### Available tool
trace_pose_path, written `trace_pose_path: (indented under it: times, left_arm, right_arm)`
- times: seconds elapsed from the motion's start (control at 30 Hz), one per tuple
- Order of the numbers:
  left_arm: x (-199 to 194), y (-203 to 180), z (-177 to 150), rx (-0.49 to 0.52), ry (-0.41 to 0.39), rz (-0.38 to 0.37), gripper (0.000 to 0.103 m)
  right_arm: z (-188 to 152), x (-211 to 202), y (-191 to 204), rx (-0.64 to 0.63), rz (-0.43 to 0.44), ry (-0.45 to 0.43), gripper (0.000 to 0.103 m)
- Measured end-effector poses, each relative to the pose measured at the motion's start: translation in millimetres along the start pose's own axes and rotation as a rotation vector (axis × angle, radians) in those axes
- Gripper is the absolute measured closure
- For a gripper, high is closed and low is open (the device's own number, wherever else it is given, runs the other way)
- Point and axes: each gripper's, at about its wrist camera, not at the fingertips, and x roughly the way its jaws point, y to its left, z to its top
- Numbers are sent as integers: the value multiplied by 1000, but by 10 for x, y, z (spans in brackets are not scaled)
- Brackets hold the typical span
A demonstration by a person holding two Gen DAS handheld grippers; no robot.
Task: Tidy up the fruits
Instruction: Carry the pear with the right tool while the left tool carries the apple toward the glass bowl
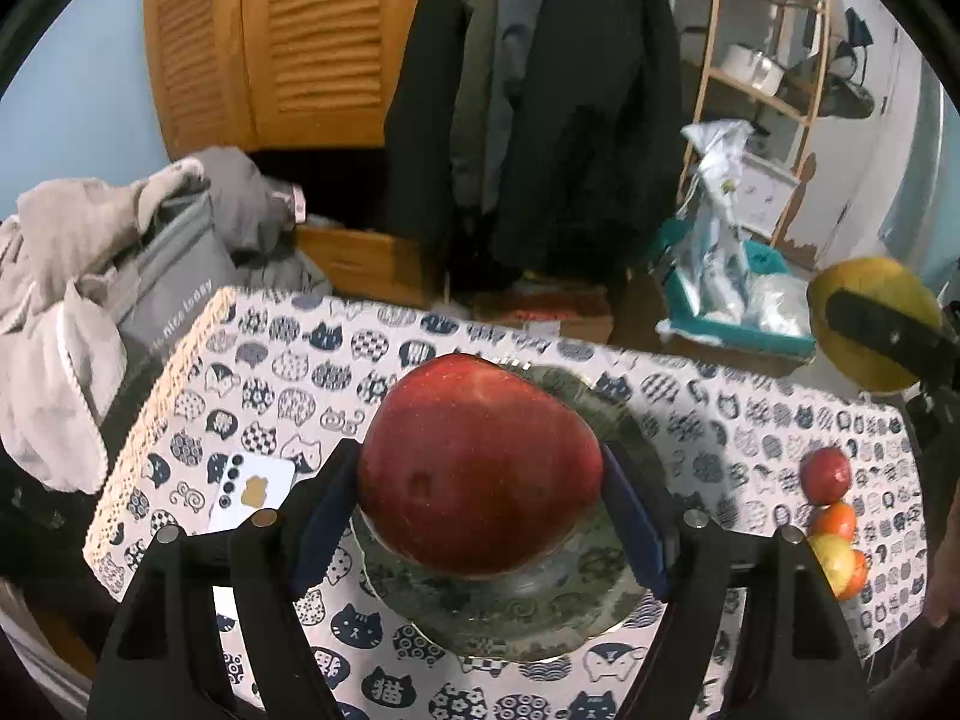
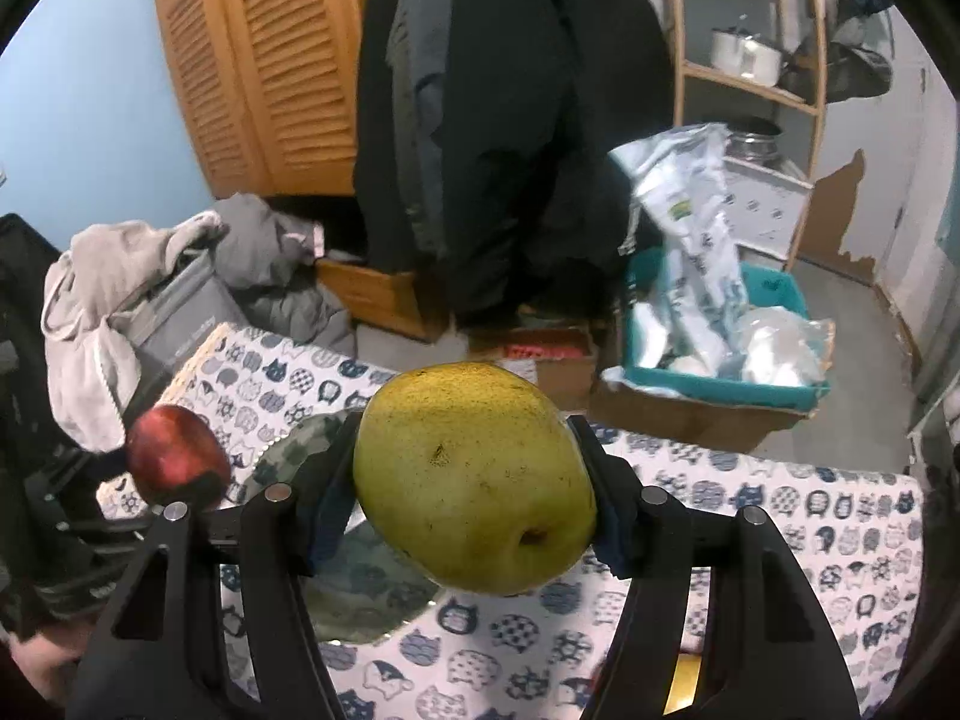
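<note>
A red apple (image 1: pixel 480 468) is clamped between the pads of the left hand-held gripper (image 1: pixel 480 480) and is held above a glass plate (image 1: pixel 624 606) on the cat-patterned tabletop (image 1: pixel 288 384). A yellow-green pear (image 2: pixel 474 480) is gripped by the right hand-held gripper (image 2: pixel 474 498), held above the tabletop just right of the plate. Small fruits (image 1: pixel 831 516) are clustered on the tabletop at the right edge, and a phone (image 1: pixel 252 492) is lying to the left of the plate.

Red apple (image 1: pixel 480 462) held above plate (image 1: pixel 624 594), yellow pear (image 2: pixel 474 480) held
</note>
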Motion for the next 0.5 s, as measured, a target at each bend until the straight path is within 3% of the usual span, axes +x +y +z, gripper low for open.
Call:
trace_pose_path:
  times: [0.5]
  left_arm:
    - [943,149,-340,-17,213,21,23]
  right_arm:
    - [-345,989,317,-34,48,170,37]
